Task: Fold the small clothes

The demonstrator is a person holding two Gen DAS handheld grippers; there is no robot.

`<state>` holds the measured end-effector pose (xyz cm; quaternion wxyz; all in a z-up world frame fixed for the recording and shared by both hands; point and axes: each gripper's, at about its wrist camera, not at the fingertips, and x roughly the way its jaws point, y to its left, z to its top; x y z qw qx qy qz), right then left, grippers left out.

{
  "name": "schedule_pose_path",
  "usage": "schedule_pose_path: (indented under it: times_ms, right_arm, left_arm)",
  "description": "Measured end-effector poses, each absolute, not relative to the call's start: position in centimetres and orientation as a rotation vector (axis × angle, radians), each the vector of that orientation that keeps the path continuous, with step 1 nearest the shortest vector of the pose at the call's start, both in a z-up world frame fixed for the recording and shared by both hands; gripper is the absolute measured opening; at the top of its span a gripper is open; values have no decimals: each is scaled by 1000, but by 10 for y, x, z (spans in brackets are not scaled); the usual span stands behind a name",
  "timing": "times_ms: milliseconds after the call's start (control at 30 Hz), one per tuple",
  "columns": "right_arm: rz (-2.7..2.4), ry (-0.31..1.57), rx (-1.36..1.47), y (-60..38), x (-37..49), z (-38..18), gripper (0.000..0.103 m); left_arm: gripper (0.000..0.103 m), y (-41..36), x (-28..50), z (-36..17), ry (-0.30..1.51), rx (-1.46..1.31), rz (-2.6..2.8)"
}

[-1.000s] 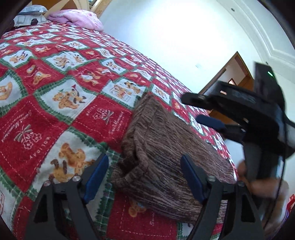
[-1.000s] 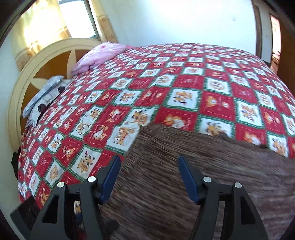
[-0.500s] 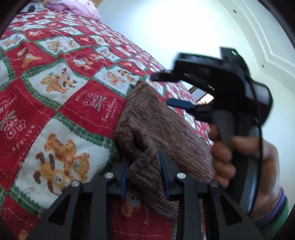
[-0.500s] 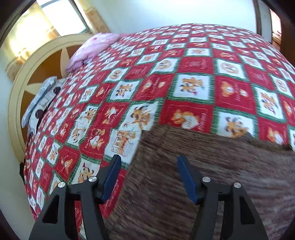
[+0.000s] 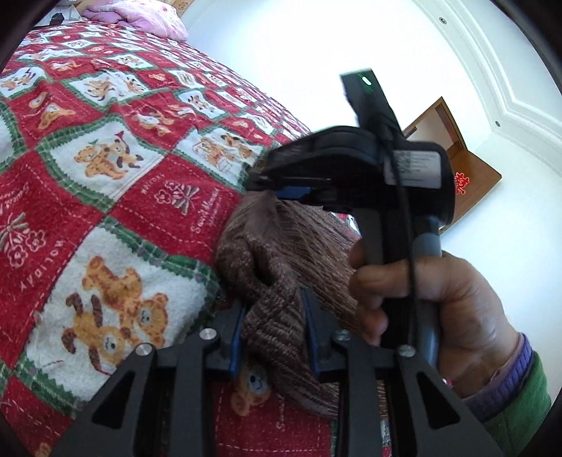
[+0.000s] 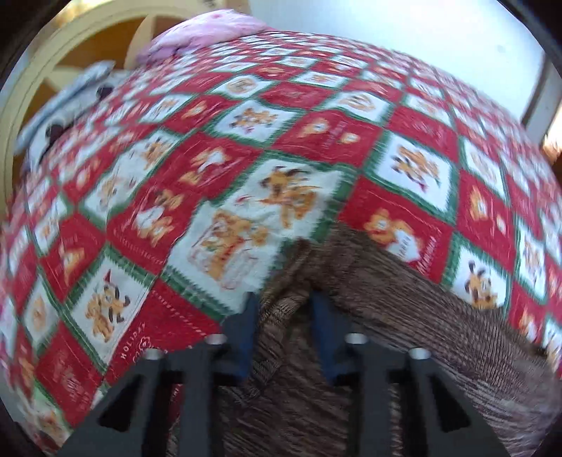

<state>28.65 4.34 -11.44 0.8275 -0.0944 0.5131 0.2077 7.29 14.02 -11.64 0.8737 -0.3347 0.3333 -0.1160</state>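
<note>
A brown knit garment [image 5: 281, 246] lies folded on the red, white and green bear-patterned bedspread [image 5: 105, 175]. My left gripper [image 5: 274, 334] has its jaws closing, and the blue pads press on the garment's near corner, which bunches up between them. In the right wrist view my right gripper [image 6: 285, 316] is closing too, with a fold at the far corner of the garment [image 6: 386, 298] pinched between its pads. The left wrist view also shows the right gripper [image 5: 270, 184], held by a person's hand [image 5: 439, 298], tilted down onto the garment's far end.
The bedspread [image 6: 246, 158] stretches away on every side of the garment. A pink pillow [image 6: 207, 31] and a grey patterned pillow [image 6: 70, 91] lie by the cream headboard [image 6: 87, 45]. A brown door [image 5: 467, 175] stands open beyond the bed's edge.
Both grippers went from wide open to clamped on the garment. The right one came down and toward the garment's far corner; the left one closed on the near corner, lifting it slightly.
</note>
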Motion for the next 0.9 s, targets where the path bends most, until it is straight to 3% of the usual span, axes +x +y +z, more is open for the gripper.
schedule_pose_path:
  times_ms: [133,400,900]
  right_arm:
    - [485,1141,86,7,299,-111,12]
    - [493,1035,388,-58,269,-88,12]
    - [376,945,482,-177,234,-76,11]
  left_arm:
    - [19,142,75,-117,702,-706,-251]
    - [17,116,64,-88,642,-500,-246]
    - [17,28,51,-43,648,-247,-410]
